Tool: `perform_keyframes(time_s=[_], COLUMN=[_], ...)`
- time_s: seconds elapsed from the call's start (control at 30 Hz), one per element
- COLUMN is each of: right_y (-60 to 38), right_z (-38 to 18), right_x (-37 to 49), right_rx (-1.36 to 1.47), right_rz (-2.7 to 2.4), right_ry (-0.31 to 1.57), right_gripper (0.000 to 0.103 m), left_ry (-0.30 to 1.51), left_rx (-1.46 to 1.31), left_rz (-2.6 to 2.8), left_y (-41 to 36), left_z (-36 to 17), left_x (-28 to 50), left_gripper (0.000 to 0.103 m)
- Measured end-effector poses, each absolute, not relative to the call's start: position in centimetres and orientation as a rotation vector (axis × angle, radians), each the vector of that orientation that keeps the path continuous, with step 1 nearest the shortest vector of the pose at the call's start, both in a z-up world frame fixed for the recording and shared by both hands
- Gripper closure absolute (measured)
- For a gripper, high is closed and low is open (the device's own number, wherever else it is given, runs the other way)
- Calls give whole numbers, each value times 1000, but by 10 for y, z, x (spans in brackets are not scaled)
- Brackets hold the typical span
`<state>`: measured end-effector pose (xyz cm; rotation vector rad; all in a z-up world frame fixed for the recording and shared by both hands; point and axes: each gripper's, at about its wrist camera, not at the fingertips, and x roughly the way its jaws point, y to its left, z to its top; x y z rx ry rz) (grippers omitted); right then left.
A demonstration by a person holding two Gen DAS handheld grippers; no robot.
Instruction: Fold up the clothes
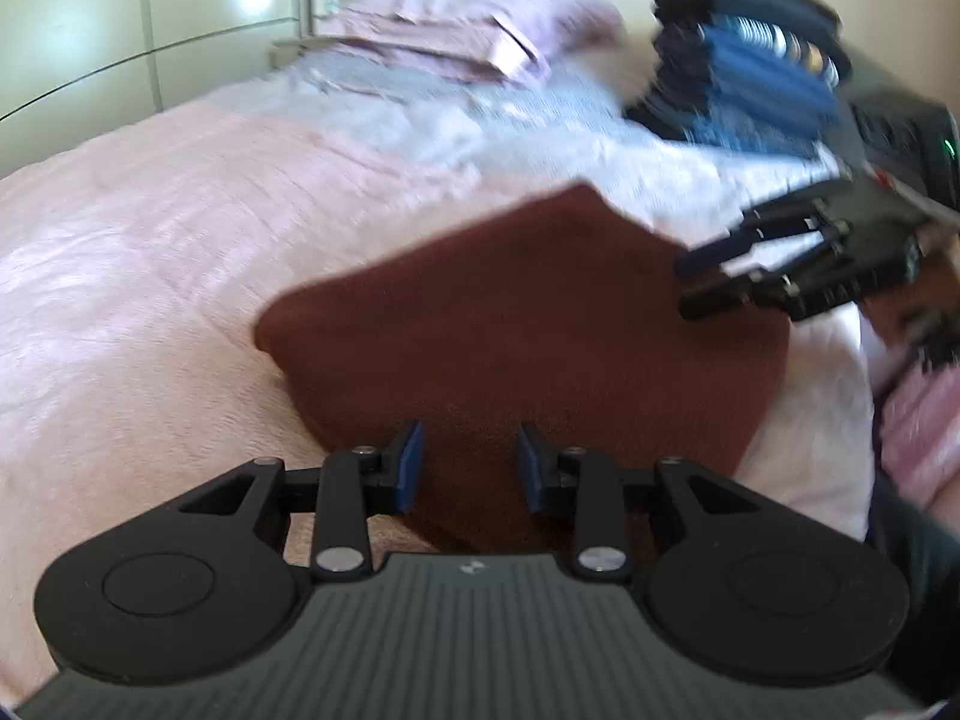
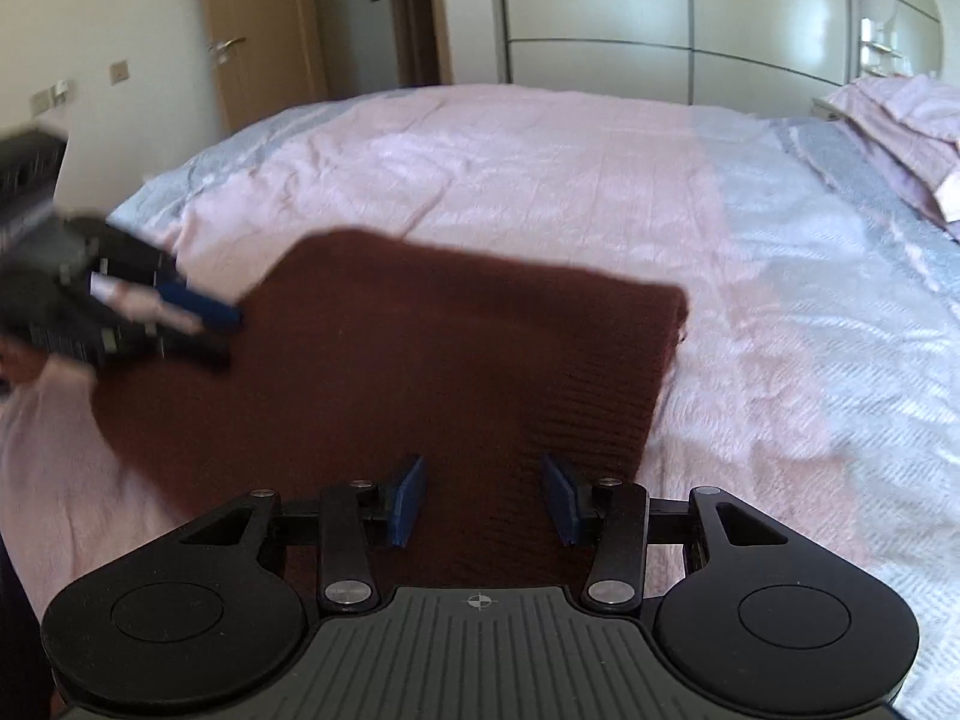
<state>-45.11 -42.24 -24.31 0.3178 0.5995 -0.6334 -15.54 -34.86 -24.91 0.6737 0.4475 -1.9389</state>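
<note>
Left gripper (image 1: 469,463) jaws apart, nothing held; brown garment (image 1: 528,324) folded flat on bed (image 1: 150,276), directly ahead under both grippers; right gripper (image 2: 485,499) jaws apart, empty; neither clearly nearer.

I'm over a bed (image 2: 540,180), big, covered with a pale pink crinkled bedspread (image 1: 150,276) that turns light blue-grey (image 2: 840,300) toward the head end. Pinkish pillows (image 2: 900,126) stacked at the head, lying on the blue-grey part. A dark brown folded garment (image 2: 420,372) lies flat on the pink spread near my edge, roughly rectangular, knit texture, one corner pointing to the bed's middle. From my left wrist view the same garment (image 1: 516,330) sits on the pink area close to the bed edge, with the pillows (image 1: 468,36) far behind it. Spread is wrinkled all over, blurry in places.
</note>
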Motion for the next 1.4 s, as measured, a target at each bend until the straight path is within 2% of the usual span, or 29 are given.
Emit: perform_keyframes(time_s=[0.1, 0.2, 0.3, 0.43, 0.6, 0.67, 0.73, 0.77, 0.8, 0.83, 0.87, 0.93, 0.97, 1.03, 1.07, 1.27, 1.33, 1.37, 1.4], right_y=[-398, -374, -378, -385, -342, -322, -309, -307, -307, -306, -308, -312, -315, -320, -322, -318, -315, -314, -312], right_z=[-229, -238, -267, -258, -236, -237, -253, -262, -270, -279, -283, -291, -293, -292, -290, -253, -250, -250, -252], right_x=[-450, -441, -428, -433, -443, -443, -438, -435, -432, -429, -424, -414, -411, -406, -405, -419, -424, -427, -429], right_rx=[269, 243, 273, 321, 23, -130, -277, -329, -378, -427, -459, -515, -523, -531, -535, -492, -490, -487, -484], right_rz=[-615, -563, -554, -567, -550, -532, -504, -494, -486, -477, -477, -479, -473, -465, -466, -496, -498, -500, -501], right_ry=[563, 586, 658, 638, 694, 746, 823, 854, 882, 911, 924, 944, 950, 954, 951, 877, 877, 879, 882], right_gripper=[56, 56, 56, 56, 55, 47, 45, 45, 45, 45, 45, 46, 58, 80, 83, 85, 86, 86, 85], left_ry=[402, 389, 470, 466, 435, 412, 373, 329, 271, 198, 110, -56, -123, -240, -292, -584, -590, -573, -560], left_rx=[644, 773, 709, 705, 673, 666, 683, 708, 742, 782, 829, 930, 981, 1072, 1108, 1373, 1430, 1439, 1445], left_rz=[-1990, -1986, -1980, -1970, -1948, -1937, -1928, -1925, -1923, -1918, -1911, -1907, -1907, -1893, -1880, -1643, -1600, -1593, -1593], left_y=[-319, -310, -315, -312, -300, -295, -289, -285, -281, -276, -270, -258, -255, -252, -253, -275, -283, -286, -286], left_z=[-236, -264, -279, -268, -247, -240, -234, -232, -230, -229, -230, -238, -243, -256, -263, -310, -320, -322, -324], left_x=[-162, -178, -172, -172, -166, -164, -165, -168, -174, -181, -189, -207, -218, -238, -248, -285, -283, -280, -278], left_gripper=[74, 70, 67, 67, 68, 69, 67, 61, 50, 44, 34, 30, 29, 29, 29, 31, 46, 56, 60])
